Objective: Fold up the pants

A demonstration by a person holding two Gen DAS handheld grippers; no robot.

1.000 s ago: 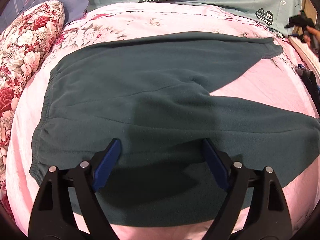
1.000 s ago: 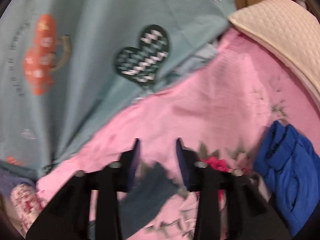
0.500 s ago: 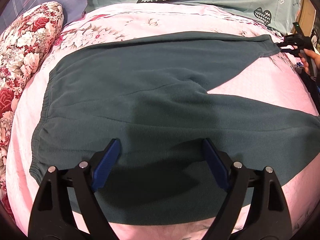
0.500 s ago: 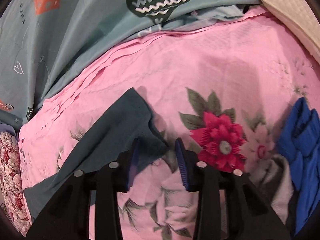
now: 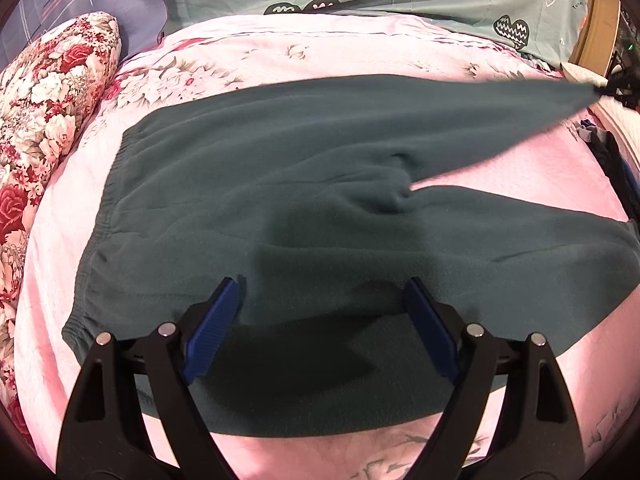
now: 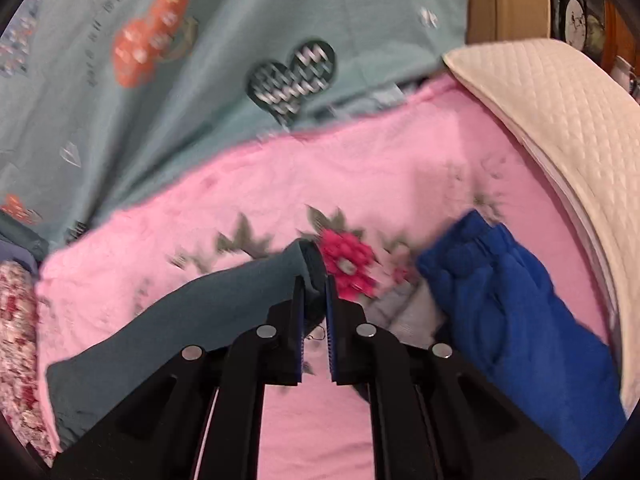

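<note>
Dark green fleece pants (image 5: 280, 208) lie spread on a pink floral bedspread (image 5: 280, 48), waistband to the left, legs to the right. My left gripper (image 5: 320, 300) is open and empty, hovering over the near side of the pants. My right gripper (image 6: 312, 292) is shut on the cuff of the far leg (image 6: 304, 264) and holds it lifted off the bed. In the left wrist view that leg (image 5: 520, 108) is stretched taut toward the right gripper (image 5: 618, 88) at the far right.
A floral pillow (image 5: 44, 120) lies at the left. A teal patterned sheet (image 6: 160, 80) lies beyond the bedspread. A blue garment (image 6: 512, 300) and a cream quilted pad (image 6: 560, 120) lie at the right by the held cuff.
My right gripper has closed on the far leg's cuff and lifted it, pulling that leg taut to the right. My left gripper has stayed open in place.
</note>
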